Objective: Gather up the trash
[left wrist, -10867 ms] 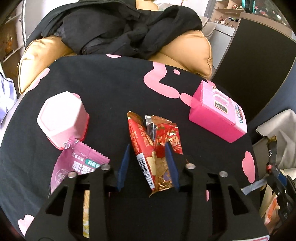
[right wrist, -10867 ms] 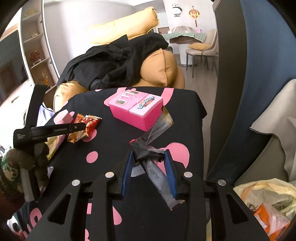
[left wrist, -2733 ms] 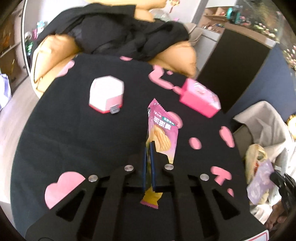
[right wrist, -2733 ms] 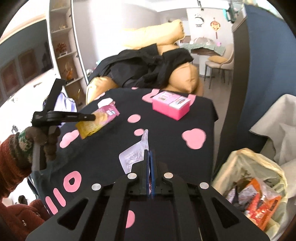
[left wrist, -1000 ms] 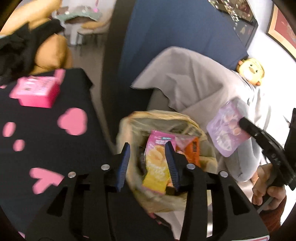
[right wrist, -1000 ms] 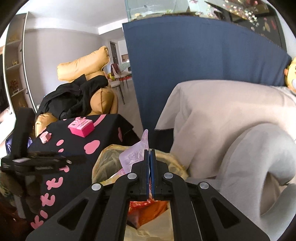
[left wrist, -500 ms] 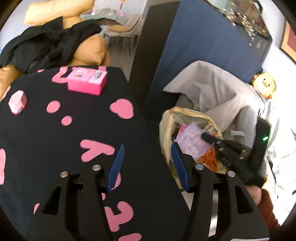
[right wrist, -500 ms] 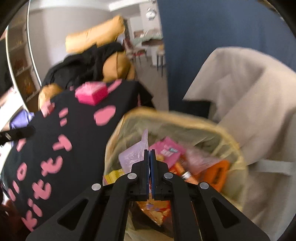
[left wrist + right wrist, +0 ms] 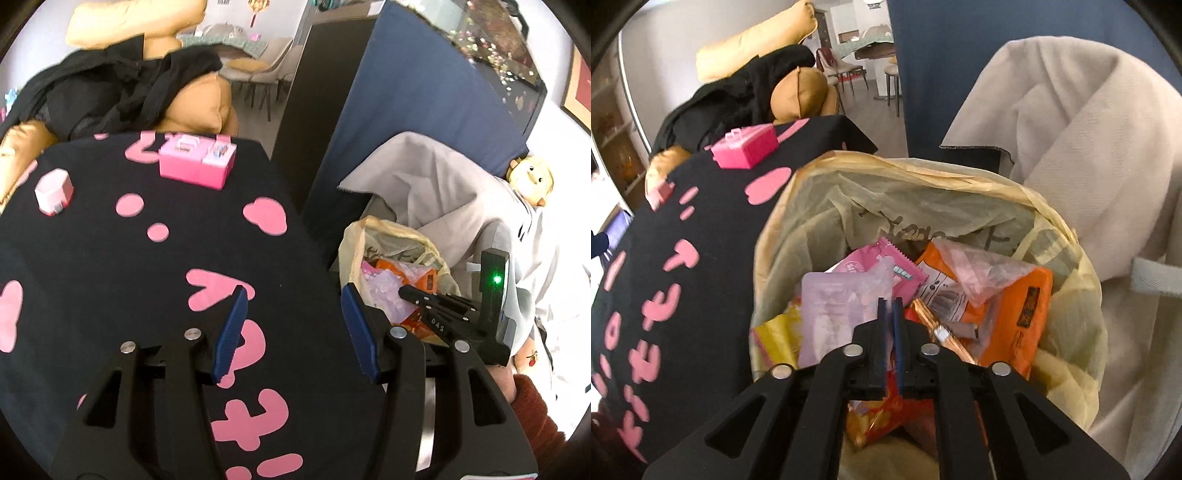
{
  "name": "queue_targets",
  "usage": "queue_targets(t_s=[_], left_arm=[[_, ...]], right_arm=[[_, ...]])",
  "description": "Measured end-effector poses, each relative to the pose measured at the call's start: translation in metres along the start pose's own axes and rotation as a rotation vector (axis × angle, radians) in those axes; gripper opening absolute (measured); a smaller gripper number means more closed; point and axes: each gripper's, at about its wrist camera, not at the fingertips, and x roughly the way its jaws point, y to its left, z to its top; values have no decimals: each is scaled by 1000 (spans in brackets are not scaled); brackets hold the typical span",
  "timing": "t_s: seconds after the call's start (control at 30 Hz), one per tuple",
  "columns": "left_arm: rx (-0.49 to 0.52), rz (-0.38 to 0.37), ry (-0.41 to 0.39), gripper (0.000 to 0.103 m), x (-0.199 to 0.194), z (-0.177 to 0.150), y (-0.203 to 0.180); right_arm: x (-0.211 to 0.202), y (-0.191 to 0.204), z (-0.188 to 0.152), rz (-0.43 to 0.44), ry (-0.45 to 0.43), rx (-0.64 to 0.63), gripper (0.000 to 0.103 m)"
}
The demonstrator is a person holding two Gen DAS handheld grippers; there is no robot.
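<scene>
Right gripper (image 9: pixel 889 306) hangs over the trash bag (image 9: pixel 1067 236), jaws just parting w/ only a thin gap; the pale purple pouch (image 9: pixel 834 310) lies at its 10 o'clock on top of the pile, looks let go, pads no longer pressing it. Left gripper (image 9: pixel 291 328) is spread wide w/ nothing between the jaws, out over the black tablecloth (image 9: pixel 110 258).

Step, my read: drop-off of the pouch, nearly done. Next: open right fully, lift clear of the bag rim, swing both back over the table to check for leftovers.

Counts:
- bags: 1, at 3 o'clock of the table edge in left view
- wrappers seen in bag: approx 5 – purple pouch, pink wrapper (image 9: pixel 886 258), orange packet (image 9: pixel 1027 306), yellow one (image 9: pixel 775 336), clear film (image 9: pixel 979 269); more underneath, can't tell
- on table: 1 pink box (image 9: pixel 195 166) at 12, 1 small pink-white tub (image 9: pixel 53 192) at 10; neither looks like trash
- loose wrappers on visible cloth: 0
</scene>
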Motion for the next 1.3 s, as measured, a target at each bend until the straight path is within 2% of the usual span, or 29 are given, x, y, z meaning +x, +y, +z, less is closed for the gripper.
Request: queue_targets(t_s=[0.03,0.07,0.1,0.3,0.47,0.57,0.77,0.9,1.0,1.13,1.3], left_arm=[[6,2,-17,52,-5,1,-1],[14,3,-41,57,-13,1,-3],[19,3,-55,61,-18,1,-4],[69,15,-123,80,-58,-16,-24],[113,59,-204,83,-104,-31,-38],[123,91,-241,83,-124,-40,-42],[110,259,-233,83,-142,-60,-39],[120,270,-233,83,-151,-67,-39],[131,282,-257,83,-158,-70,-41],[126,298,-259,83,-161,-71,-41],[108,302,-270,83,-167,-71,-38]], right_arm=[[-7,0,-1,7,-15,14,21],[-14,0,-1,14,-29,22,33],[-22,0,-2,22,-46,32,40],[-84,11,-9,3,-136,31,42],[-142,36,-21,20,-198,-12,44],[-168,60,-33,60,-223,-52,51],[-190,93,-64,130,-207,-42,51],[-206,111,-79,127,-233,-69,52],[-220,124,-86,82,-277,-122,52],[-239,131,-88,53,-354,-147,52],[-244,135,-89,40,-380,-162,52]])
